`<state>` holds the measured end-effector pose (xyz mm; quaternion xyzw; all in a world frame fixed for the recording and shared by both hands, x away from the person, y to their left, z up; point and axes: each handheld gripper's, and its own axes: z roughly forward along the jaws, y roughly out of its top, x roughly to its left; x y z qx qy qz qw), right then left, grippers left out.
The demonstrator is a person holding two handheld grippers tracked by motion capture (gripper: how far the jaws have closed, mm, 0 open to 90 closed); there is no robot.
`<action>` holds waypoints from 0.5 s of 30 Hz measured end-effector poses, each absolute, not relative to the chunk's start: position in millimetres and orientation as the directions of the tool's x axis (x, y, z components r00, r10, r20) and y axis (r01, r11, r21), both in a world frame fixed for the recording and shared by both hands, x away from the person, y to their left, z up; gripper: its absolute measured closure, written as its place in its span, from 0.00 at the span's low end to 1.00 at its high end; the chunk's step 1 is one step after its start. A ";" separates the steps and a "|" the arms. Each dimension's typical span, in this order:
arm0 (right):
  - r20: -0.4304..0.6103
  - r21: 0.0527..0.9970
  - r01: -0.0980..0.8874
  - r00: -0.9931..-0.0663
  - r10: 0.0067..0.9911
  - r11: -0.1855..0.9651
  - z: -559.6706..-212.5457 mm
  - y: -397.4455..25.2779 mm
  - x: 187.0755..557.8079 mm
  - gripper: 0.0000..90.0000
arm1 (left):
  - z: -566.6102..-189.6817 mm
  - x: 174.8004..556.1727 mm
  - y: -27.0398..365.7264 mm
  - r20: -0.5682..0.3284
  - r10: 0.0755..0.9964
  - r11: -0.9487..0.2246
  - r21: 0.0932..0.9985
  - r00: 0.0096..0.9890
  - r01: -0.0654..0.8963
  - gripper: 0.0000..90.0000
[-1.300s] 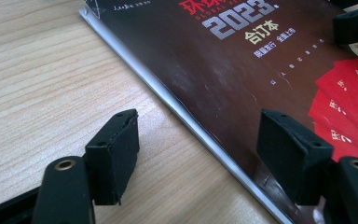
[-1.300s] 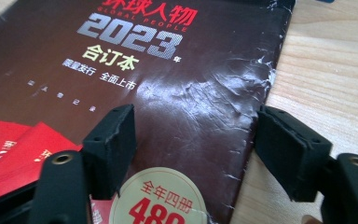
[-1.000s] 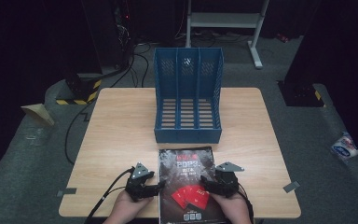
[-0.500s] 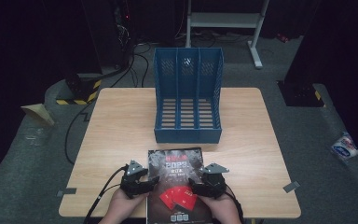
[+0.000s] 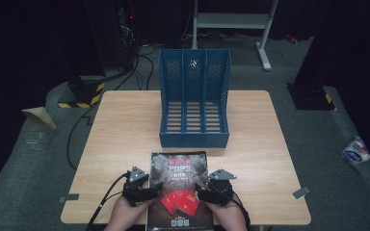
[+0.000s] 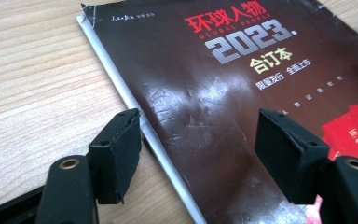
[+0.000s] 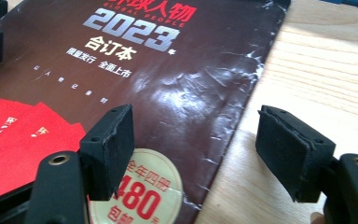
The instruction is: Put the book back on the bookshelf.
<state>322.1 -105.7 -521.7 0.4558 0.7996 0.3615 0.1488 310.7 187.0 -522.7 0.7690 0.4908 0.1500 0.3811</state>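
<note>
Dark glossy magazine with red cards and "2023" on its cover lies flat at the near edge of the light wooden bench, just in front of the blue plastic three-slot file rack. Left hand-held gripper jaws apart, straddling the magazine's white page edge, visible from the left gripper view. Right hand-held gripper jaws apart over the opposite cover edge; its view shows a round "480" sticker. Both hands low, flanking the magazine.
</note>
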 end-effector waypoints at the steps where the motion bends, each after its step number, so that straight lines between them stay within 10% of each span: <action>1: 0.092 0.716 0.619 -0.541 0.836 0.322 -522.0 -104.1 321.8 0.31 | -523.5 309.6 185.0 -0.131 0.876 -0.228 0.737 0.465 0.636 0.34; 8: 0.089 0.715 0.614 -0.554 0.827 0.334 -522.3 -94.9 320.1 0.28 | -524.2 308.1 181.4 -0.115 0.881 -0.232 0.740 0.459 0.631 0.34; 15: 0.311 0.717 0.678 -0.519 0.796 0.162 -519.2 -114.6 325.3 0.34 | -524.4 306.3 177.9 -0.066 0.886 -0.264 0.741 0.459 0.617 0.36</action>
